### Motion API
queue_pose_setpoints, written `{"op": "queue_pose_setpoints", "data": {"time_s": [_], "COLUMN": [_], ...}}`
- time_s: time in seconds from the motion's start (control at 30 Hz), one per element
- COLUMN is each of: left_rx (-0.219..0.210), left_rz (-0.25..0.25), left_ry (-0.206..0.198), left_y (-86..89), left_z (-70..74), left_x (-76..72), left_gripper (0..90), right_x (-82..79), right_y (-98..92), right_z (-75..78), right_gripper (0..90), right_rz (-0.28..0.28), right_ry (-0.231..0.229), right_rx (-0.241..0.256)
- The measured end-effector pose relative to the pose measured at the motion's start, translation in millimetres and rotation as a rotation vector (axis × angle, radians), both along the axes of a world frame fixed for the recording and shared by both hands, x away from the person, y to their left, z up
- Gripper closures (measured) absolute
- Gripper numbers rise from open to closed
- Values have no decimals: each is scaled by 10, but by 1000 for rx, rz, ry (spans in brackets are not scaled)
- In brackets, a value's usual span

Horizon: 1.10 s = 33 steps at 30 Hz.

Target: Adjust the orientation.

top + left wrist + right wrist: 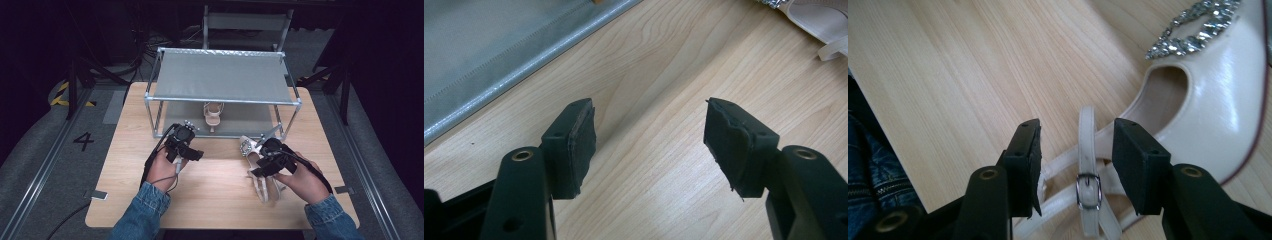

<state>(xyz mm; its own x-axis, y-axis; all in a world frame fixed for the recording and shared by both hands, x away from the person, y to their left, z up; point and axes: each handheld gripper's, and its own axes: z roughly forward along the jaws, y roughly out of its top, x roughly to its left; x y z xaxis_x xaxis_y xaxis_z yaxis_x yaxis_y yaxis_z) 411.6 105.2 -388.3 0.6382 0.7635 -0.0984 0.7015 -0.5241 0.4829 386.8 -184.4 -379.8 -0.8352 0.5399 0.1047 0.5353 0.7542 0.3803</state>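
A cream high-heeled sandal (256,165) with a rhinestone buckle (1198,30) lies on the wooden table at the right. My right gripper (261,167) hovers over its ankle straps (1087,165), jaws open on either side of the buckled strap without pinching it. A matching sandal (213,115) stands on the lower shelf of the metal rack (222,80). My left gripper (192,152) is open above bare wood, just in front of the rack; its pads (574,145) hold nothing, and the first sandal's toe (819,20) lies off to its far right.
The rack's grey fabric lower shelf (484,55) reaches the table's middle back. A person's hands in denim sleeves (145,205) hold both grippers. Bare tabletop (215,190) lies between the hands. A chair (247,22) stands behind the rack.
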Motion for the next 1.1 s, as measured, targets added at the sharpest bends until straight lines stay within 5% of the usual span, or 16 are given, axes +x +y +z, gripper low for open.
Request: {"op": "queue_pose_setpoints", "data": {"time_s": [0.4, 0.57, 0.63, 1.1], "left_rx": [10, 10, 8, 13], "left_rz": [-14, -16, -15, -29], "left_ry": [10, 7, 8, 23], "left_y": [12, 26, 22, -27], "left_z": [-24, -21, -27, -54], "left_x": [9, 14, 17, 82], "left_gripper": [380, 383, 384, 388], "right_x": [142, 138, 110, -99], "right_y": [252, 287, 296, 89], "right_z": [-343, -415, -390, -11], "right_gripper": [569, 747, 809, 814], "right_rz": [33, 46, 58, 23], "right_ry": [53, 59, 38, -48], "right_rx": [-74, -129, -138, -118]}}
